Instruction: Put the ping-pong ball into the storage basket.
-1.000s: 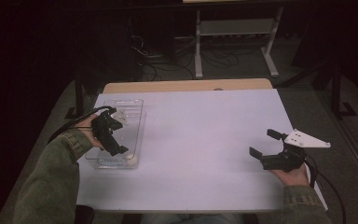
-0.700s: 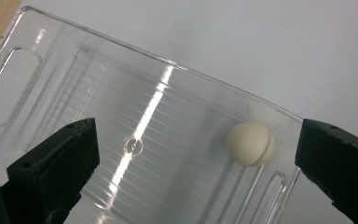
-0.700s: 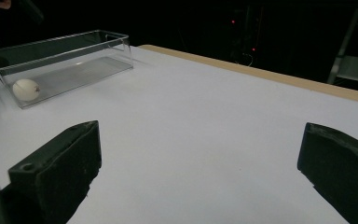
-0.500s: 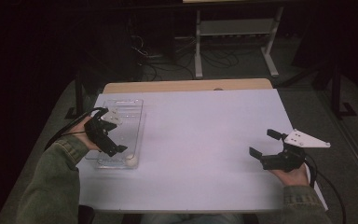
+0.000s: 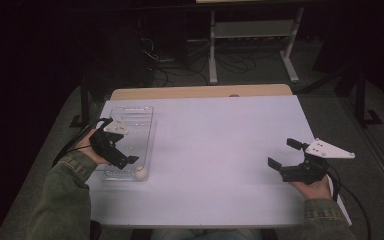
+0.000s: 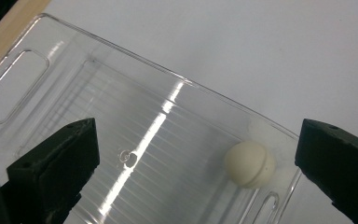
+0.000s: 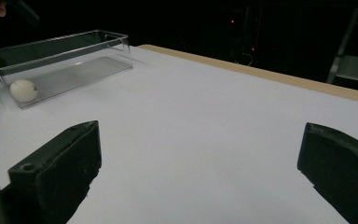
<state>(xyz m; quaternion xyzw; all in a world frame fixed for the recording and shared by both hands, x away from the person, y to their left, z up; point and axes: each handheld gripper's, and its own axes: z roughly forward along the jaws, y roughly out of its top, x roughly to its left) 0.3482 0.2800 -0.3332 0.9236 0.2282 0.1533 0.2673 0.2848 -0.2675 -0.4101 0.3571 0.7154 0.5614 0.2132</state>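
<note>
the right gripper (image 5: 286, 156) rests at about four o'clock on the white table (image 5: 220, 140), jaws spread wide and empty. at about nine o'clock the left gripper (image 5: 122, 150) hovers over the clear tray (image 5: 147, 125), jaws released and holding nothing. a small cream ball (image 6: 249, 163) lies in the tray's near corner, between the left jaws but touching neither. toward twelve o'clock, beyond the table's wooden edge, stands a metal rack (image 5: 252, 30).
</note>
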